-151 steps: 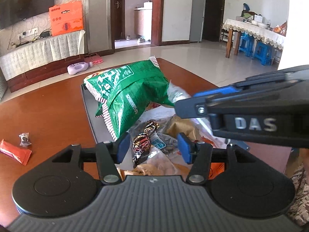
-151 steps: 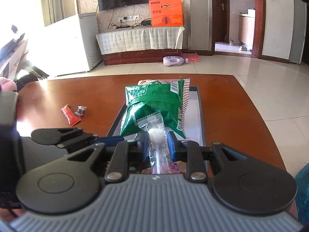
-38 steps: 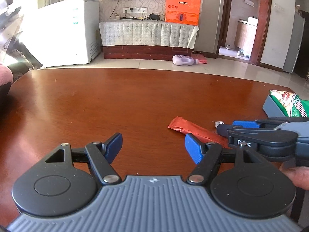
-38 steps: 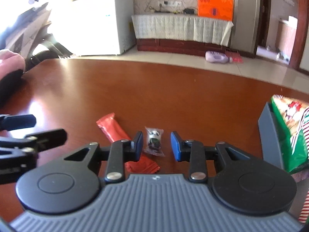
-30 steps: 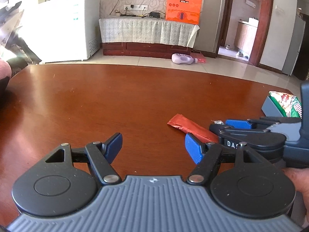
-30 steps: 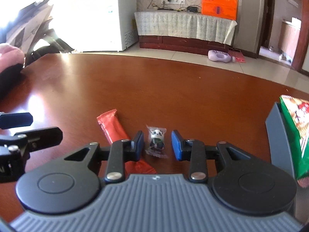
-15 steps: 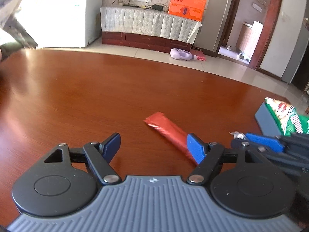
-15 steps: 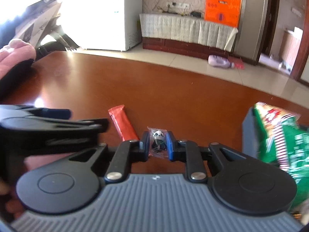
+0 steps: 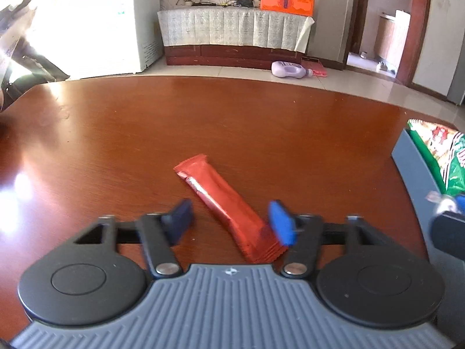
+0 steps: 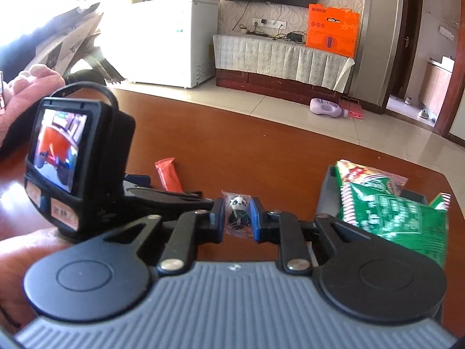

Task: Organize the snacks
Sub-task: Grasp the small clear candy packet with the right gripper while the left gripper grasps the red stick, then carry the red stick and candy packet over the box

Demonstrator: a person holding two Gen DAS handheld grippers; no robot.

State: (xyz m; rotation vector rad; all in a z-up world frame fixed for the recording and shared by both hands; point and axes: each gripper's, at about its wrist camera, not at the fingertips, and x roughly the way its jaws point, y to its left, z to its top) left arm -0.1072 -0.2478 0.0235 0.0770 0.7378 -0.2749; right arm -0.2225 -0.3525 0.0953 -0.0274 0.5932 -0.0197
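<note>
A red snack stick (image 9: 228, 203) lies on the brown table (image 9: 261, 122); its near end sits between the jaws of my left gripper (image 9: 232, 222), which is open around it. My right gripper (image 10: 237, 213) is shut on a small clear panda candy packet (image 10: 238, 203) and holds it above the table. The red stick's far end also shows in the right wrist view (image 10: 168, 174), behind the left gripper's body. A grey tray (image 10: 327, 192) at the right holds a green chip bag (image 10: 389, 212).
The left gripper's camera unit (image 10: 78, 163) and the person's hand (image 10: 26, 87) fill the left of the right wrist view. The tray's wall (image 9: 415, 168) stands at the table's right side. A white freezer, TV bench and purple bottle lie beyond the table.
My right gripper has shut on the panda packet and lifted it toward the tray. My left gripper has moved right and forward so its open jaws straddle the red stick.
</note>
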